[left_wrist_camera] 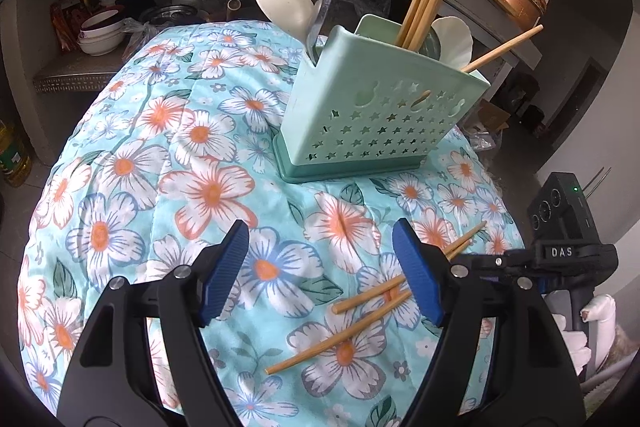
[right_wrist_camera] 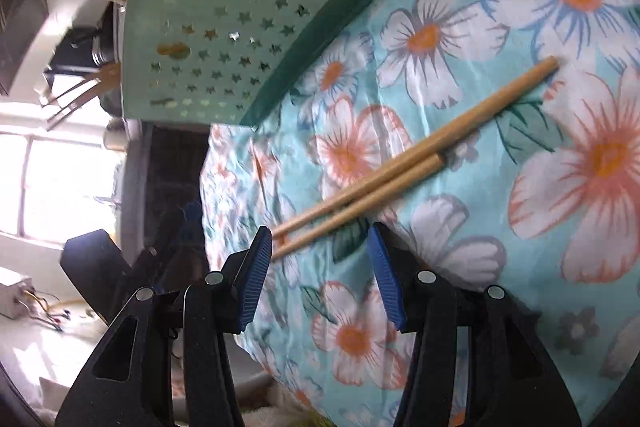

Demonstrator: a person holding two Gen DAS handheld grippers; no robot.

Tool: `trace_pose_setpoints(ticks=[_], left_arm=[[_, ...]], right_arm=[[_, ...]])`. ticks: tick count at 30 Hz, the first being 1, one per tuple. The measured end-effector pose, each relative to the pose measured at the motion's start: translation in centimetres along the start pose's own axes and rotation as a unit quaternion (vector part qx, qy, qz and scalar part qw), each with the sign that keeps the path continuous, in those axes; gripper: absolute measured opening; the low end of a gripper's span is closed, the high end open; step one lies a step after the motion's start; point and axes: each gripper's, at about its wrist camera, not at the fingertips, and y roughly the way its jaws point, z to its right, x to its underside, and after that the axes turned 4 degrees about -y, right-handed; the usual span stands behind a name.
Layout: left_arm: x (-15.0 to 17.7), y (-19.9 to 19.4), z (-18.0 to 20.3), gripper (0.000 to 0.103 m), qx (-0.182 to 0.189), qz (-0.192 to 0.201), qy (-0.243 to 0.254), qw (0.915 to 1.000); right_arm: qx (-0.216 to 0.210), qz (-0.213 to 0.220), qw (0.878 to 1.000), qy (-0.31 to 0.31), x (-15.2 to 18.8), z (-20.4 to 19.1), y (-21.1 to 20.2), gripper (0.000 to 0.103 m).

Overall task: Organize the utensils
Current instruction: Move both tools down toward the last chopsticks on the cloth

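chopsticks [right_wrist_camera: 404,163], two loose at frame centre on cloth [right_wrist_camera: 500,227] | light, stiff, smooth; grip mid-length | right gripper [right_wrist_camera: 320,267] apart, empty | left gripper [left_wrist_camera: 320,275] apart, empty

"DAS" stands on the right hand-held gripper [left_wrist_camera: 520,263]

Your left wrist view is sharp and evenly lit by soft daylight, though the shelf recess [left_wrist_camera: 120,11] behind sits in shadow. Your right wrist view is smeared with motion blur, and the window [right_wrist_camera: 60,183] at left blows out to pure white. Both have heavy fisheye bending and dark corners.
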Motion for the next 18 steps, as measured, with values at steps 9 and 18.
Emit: trace_pose_setpoints(ticks=[9,18], left_arm=[[-0.1,0.5,0.1,0.070,0.002,-0.009,0.000,1.0000],[-0.1,0.7,0.8,0.070,-0.003,-0.015,0.007,0.9999]], right_arm=[[0.000,0.026,0.999,0.030,-0.6,0.2,0.6,0.036],[-0.015,0.034,0.997,0.070,-0.9,2.4,0.4,0.013]])
